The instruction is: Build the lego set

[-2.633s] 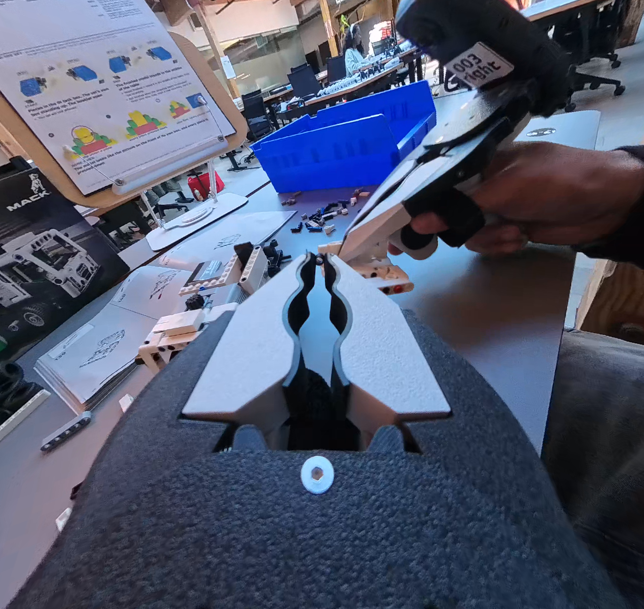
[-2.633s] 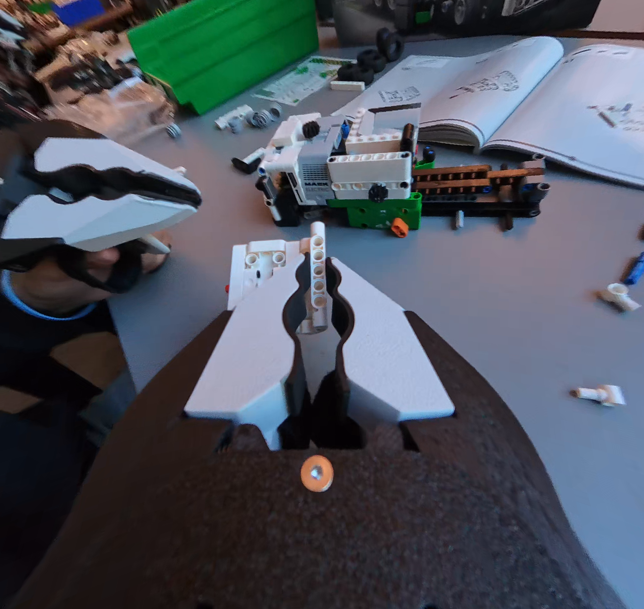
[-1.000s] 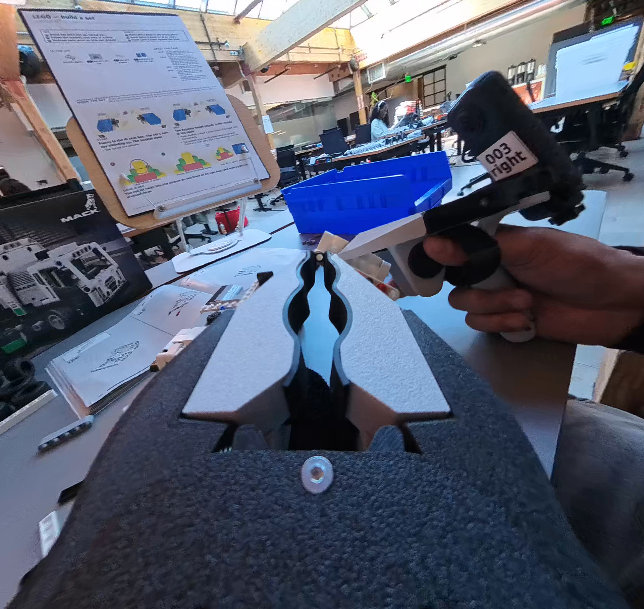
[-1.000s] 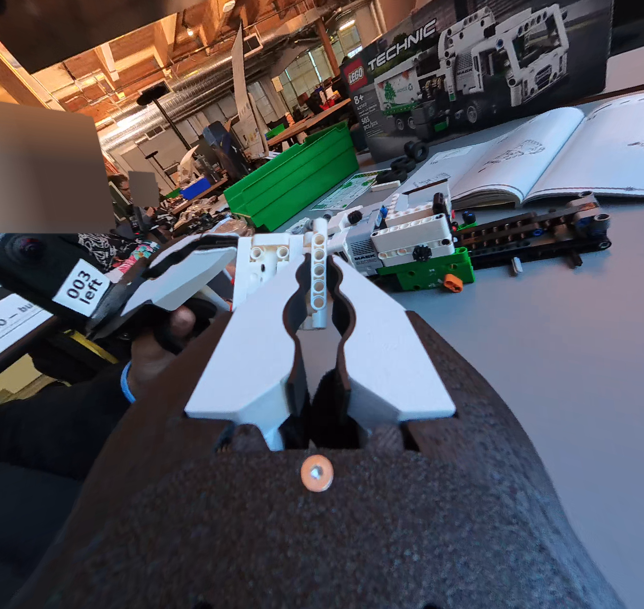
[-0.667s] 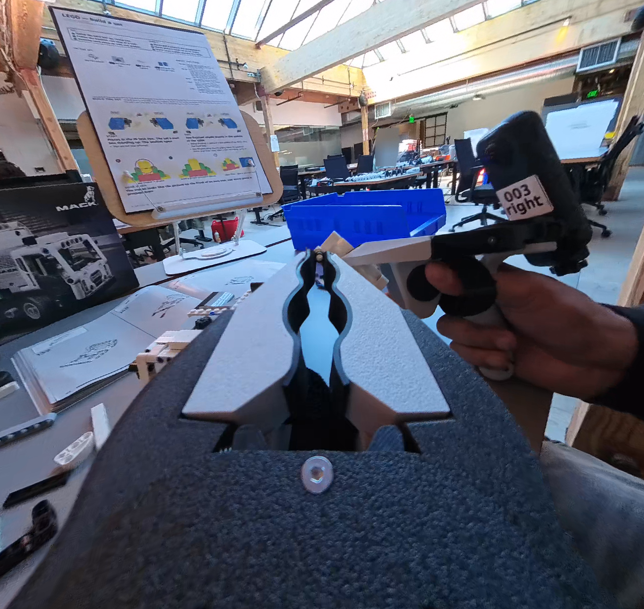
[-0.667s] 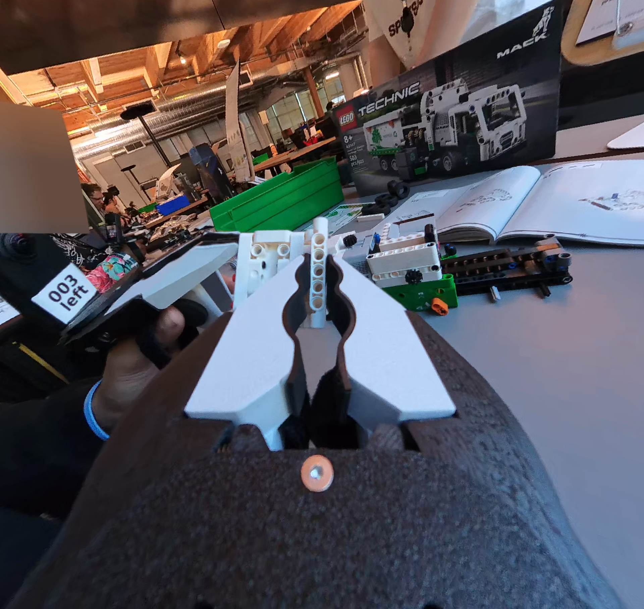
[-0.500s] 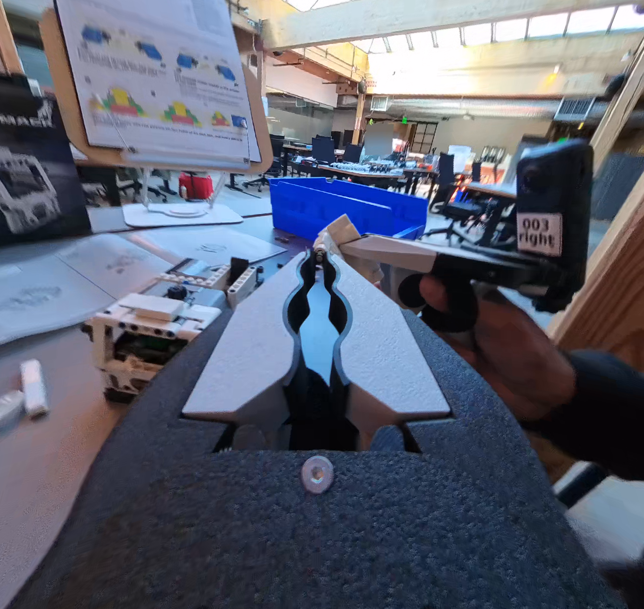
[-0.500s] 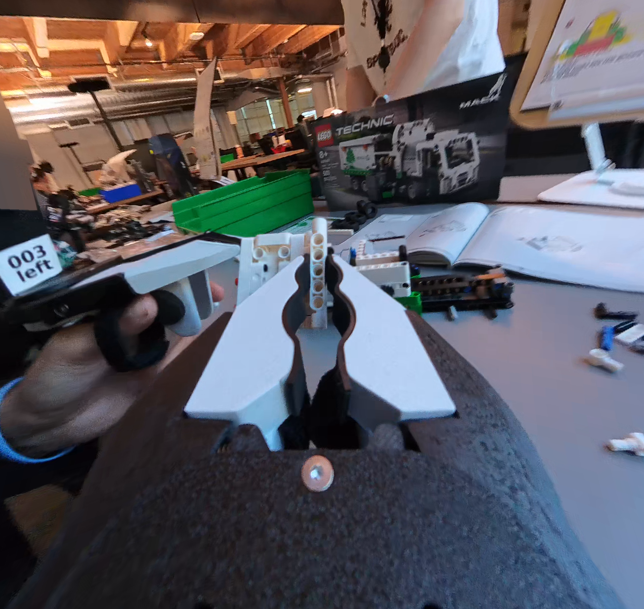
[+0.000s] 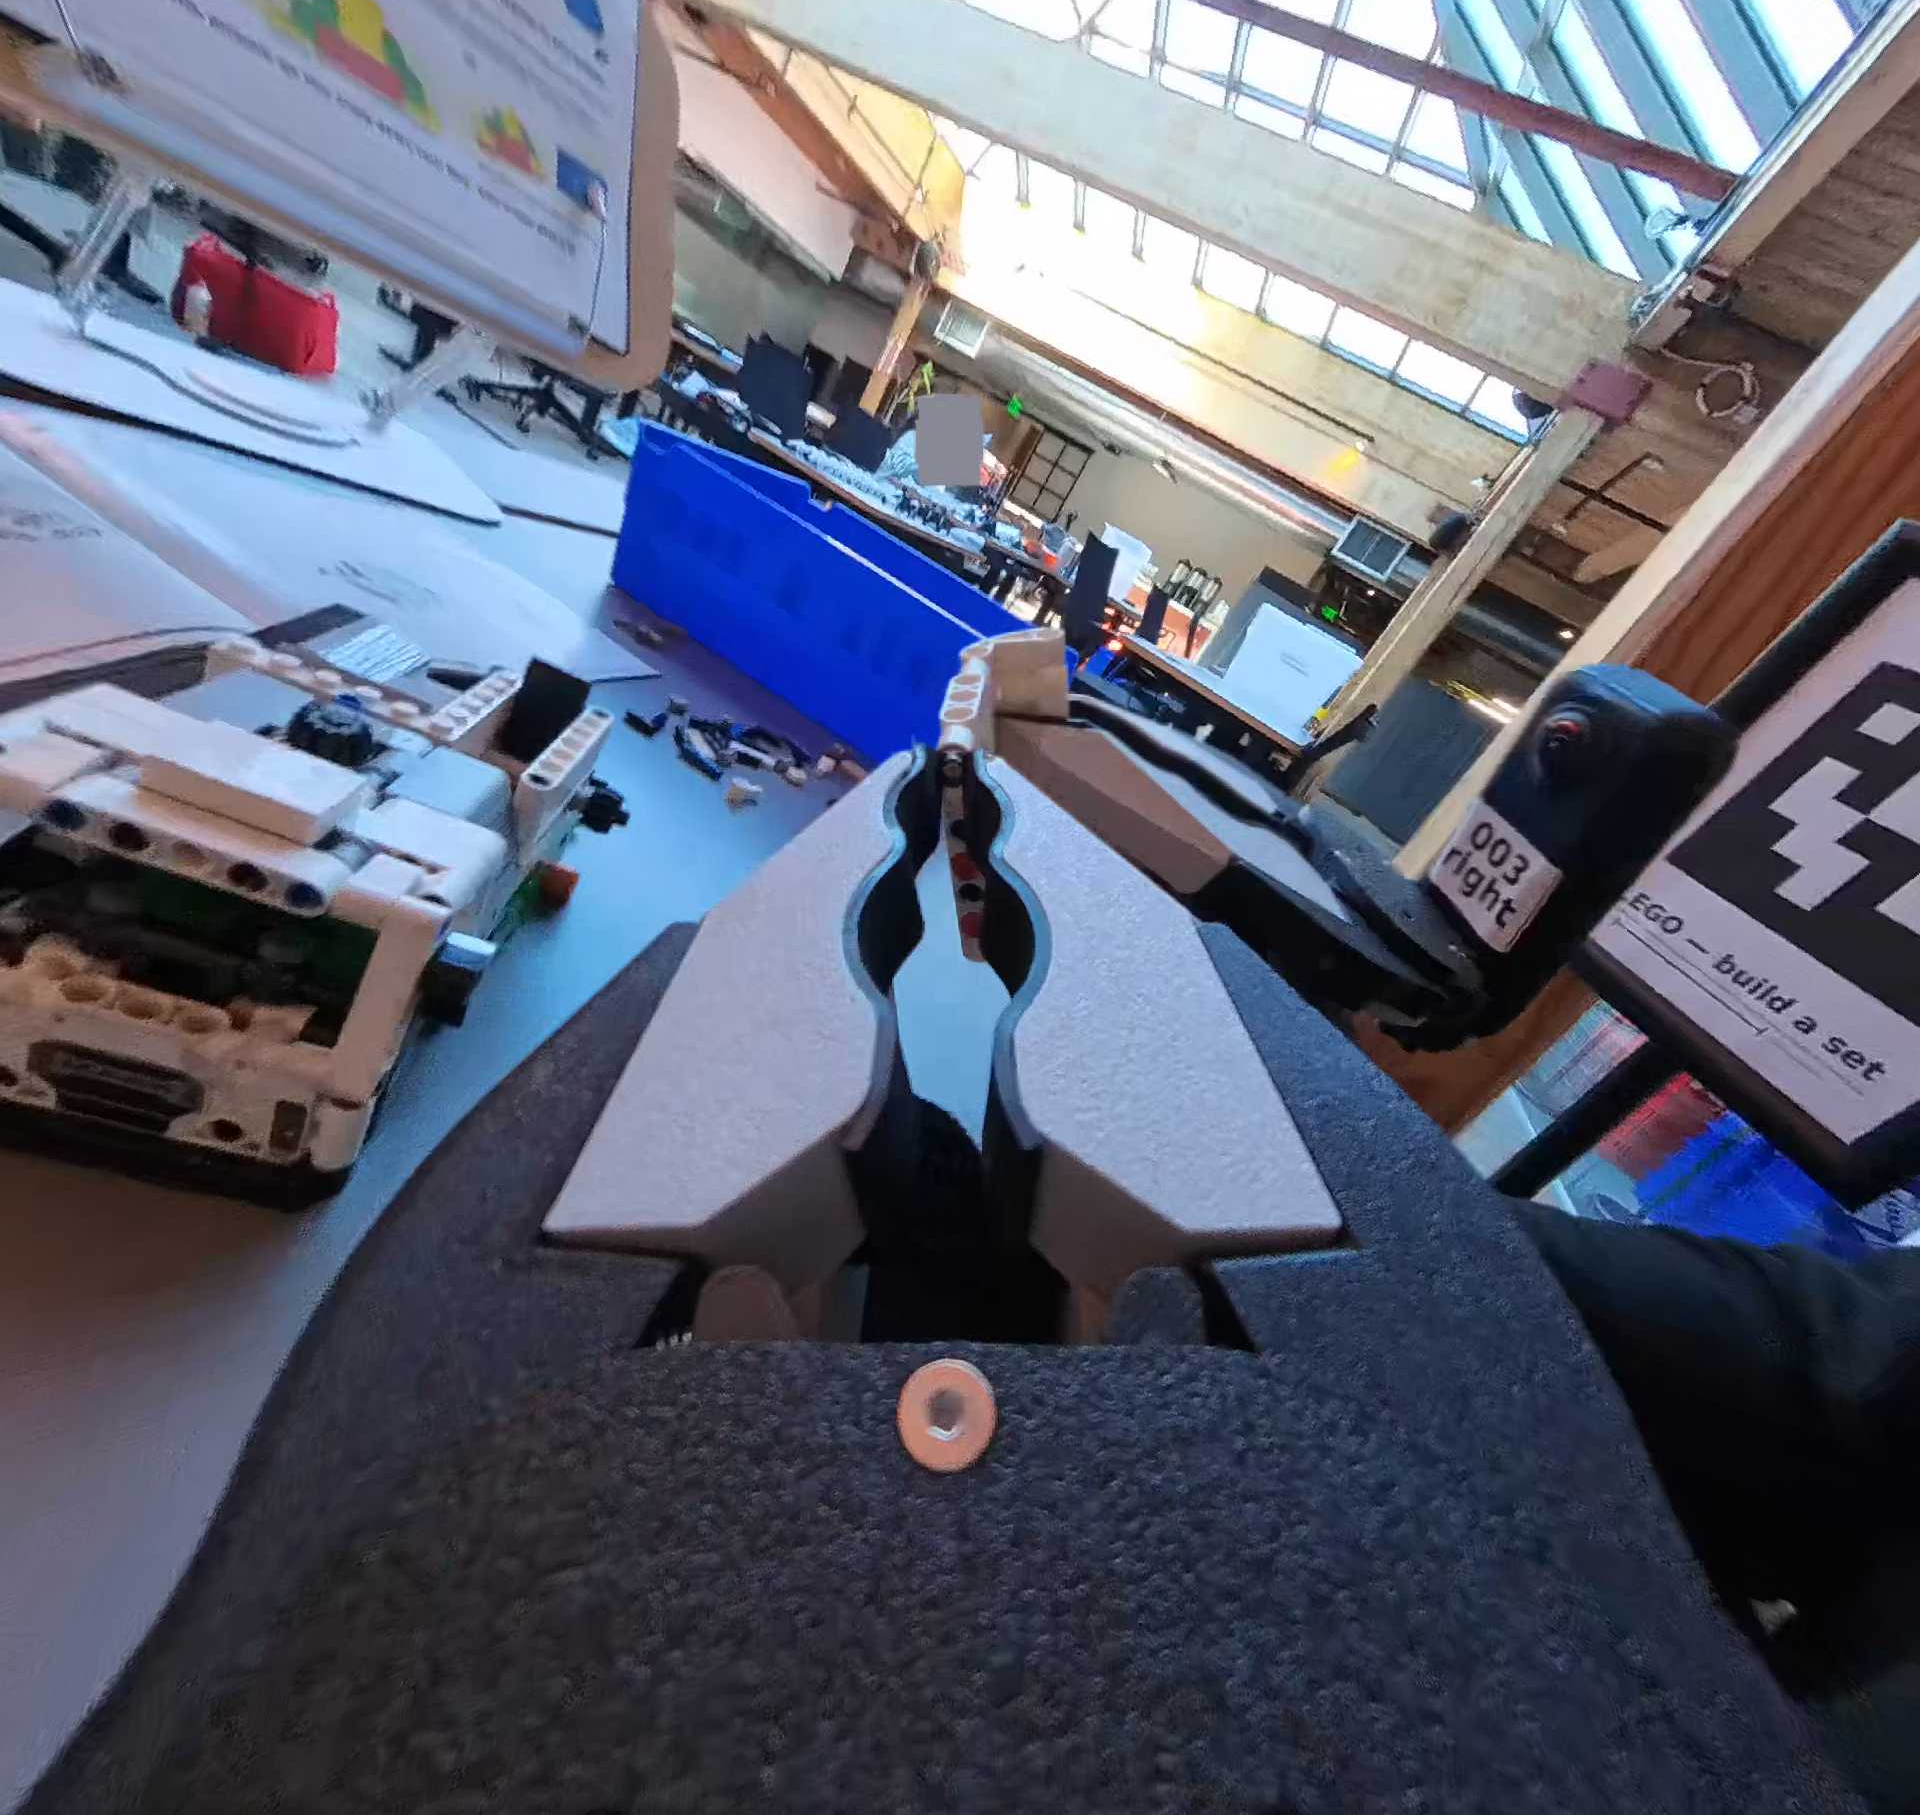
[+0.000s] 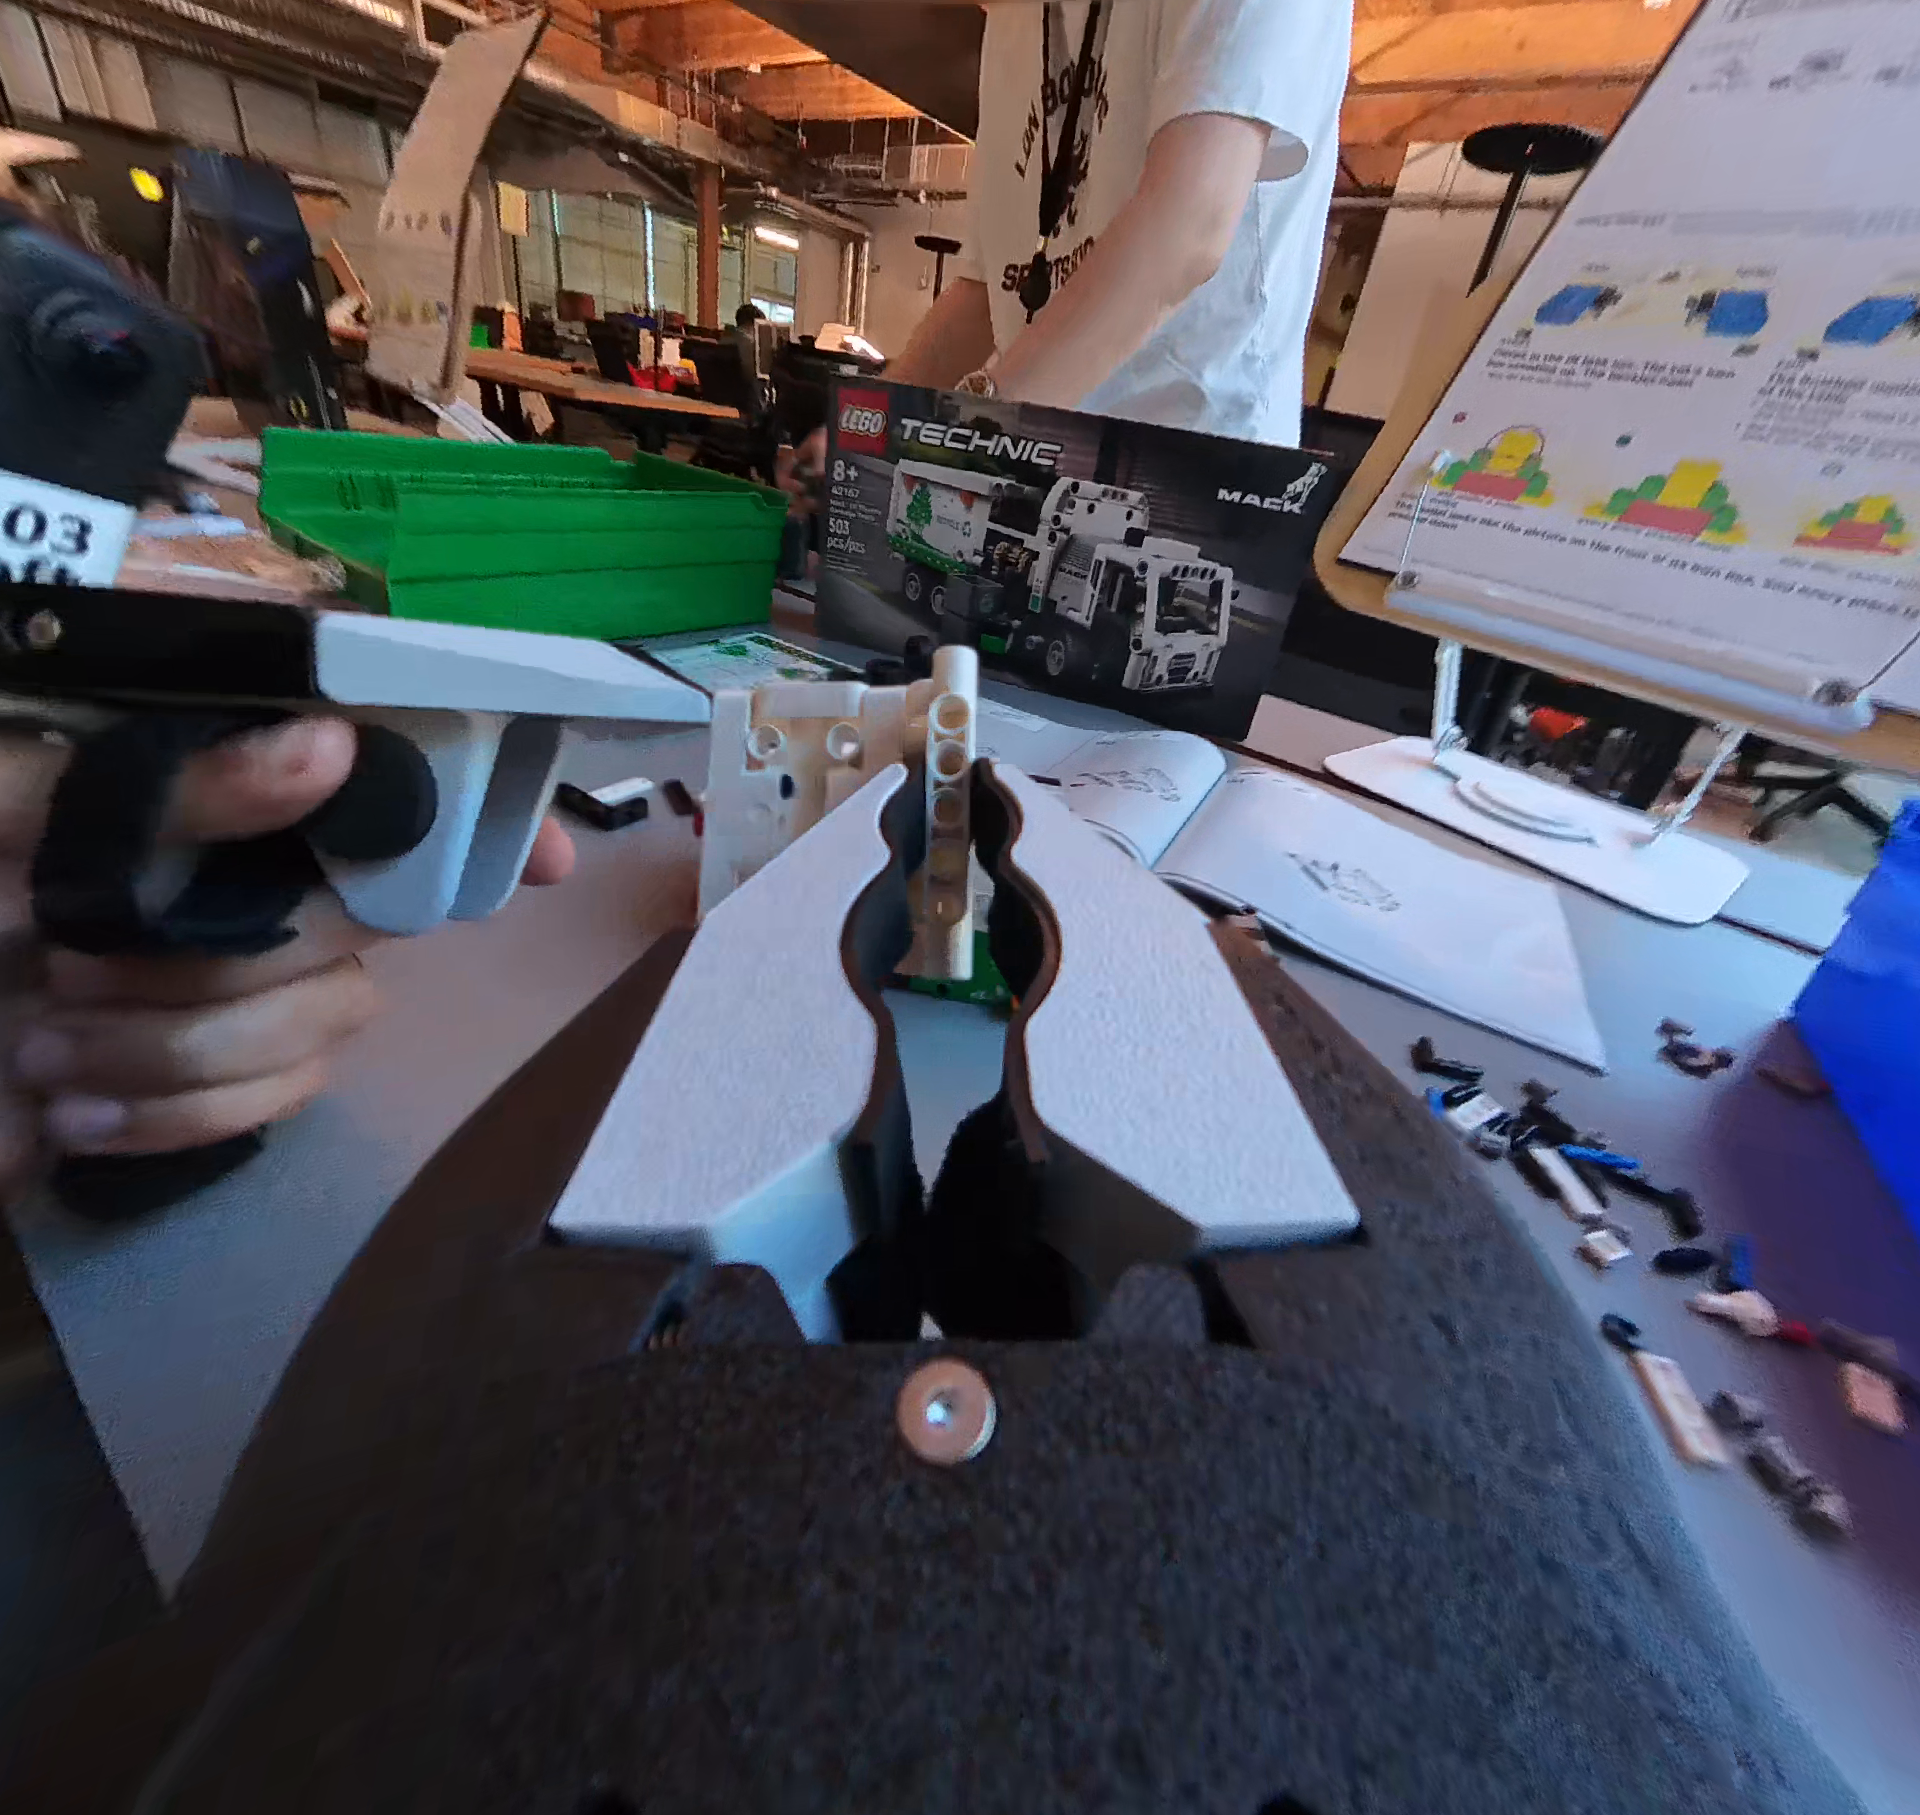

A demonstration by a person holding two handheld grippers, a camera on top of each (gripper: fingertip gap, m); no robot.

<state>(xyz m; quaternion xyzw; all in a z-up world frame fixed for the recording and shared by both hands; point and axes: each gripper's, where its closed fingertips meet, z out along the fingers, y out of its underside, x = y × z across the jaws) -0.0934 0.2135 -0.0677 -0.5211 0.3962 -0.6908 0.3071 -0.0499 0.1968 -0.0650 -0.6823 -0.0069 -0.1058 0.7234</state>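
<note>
In the left wrist view, the half-built white truck sits at the left edge on the grey table, a blue bin behind it. At centre the left gripper pinches the tip of a white holed beam. In the right wrist view, a green bin lies upper left; the right gripper at centre clamps the white beam assembly; loose parts scatter lower right.

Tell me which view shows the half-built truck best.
The left wrist view: the half-built truck sits large on the table, left of the left gripper. In the right wrist view the right gripper hides nearly all of it.
</note>
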